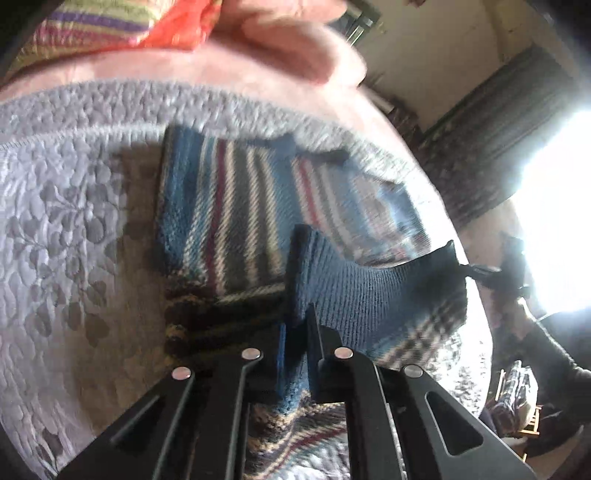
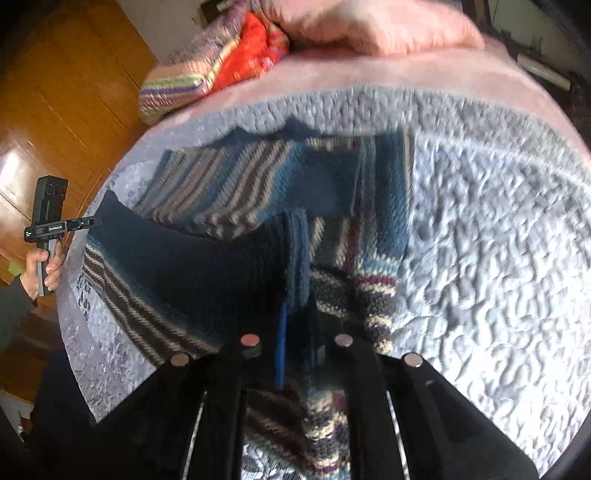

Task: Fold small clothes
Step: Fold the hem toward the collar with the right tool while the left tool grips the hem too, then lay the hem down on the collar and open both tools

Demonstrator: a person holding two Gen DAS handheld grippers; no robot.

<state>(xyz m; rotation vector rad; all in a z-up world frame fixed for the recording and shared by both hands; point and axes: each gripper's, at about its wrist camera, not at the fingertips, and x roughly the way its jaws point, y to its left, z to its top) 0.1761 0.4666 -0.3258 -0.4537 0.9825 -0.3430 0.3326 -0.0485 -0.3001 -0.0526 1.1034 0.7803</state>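
A striped knit sweater (image 1: pixel 229 206) in blue, grey, cream and dark red lies on a grey quilted bedspread (image 1: pixel 62 221). In the left wrist view my left gripper (image 1: pixel 297 321) is shut on its blue ribbed hem (image 1: pixel 354 295), which is lifted and folding over the body. The right gripper (image 1: pixel 491 275) shows at the far right, at the hem's other corner. In the right wrist view my right gripper (image 2: pixel 297 317) is shut on the same sweater (image 2: pixel 236 177) at a blue ribbed edge (image 2: pixel 297 254). The left gripper (image 2: pixel 94 221), held by a hand (image 2: pixel 40 269), pinches the raised corner at the left.
A pink blanket (image 2: pixel 388 33) lies bunched at the head of the bed beside a striped pillow (image 2: pixel 184 85) and a red cloth (image 2: pixel 251 44). A wooden wardrobe (image 2: pixel 62 92) stands left of the bed. A bright window (image 1: pixel 561 206) glares on the other side.
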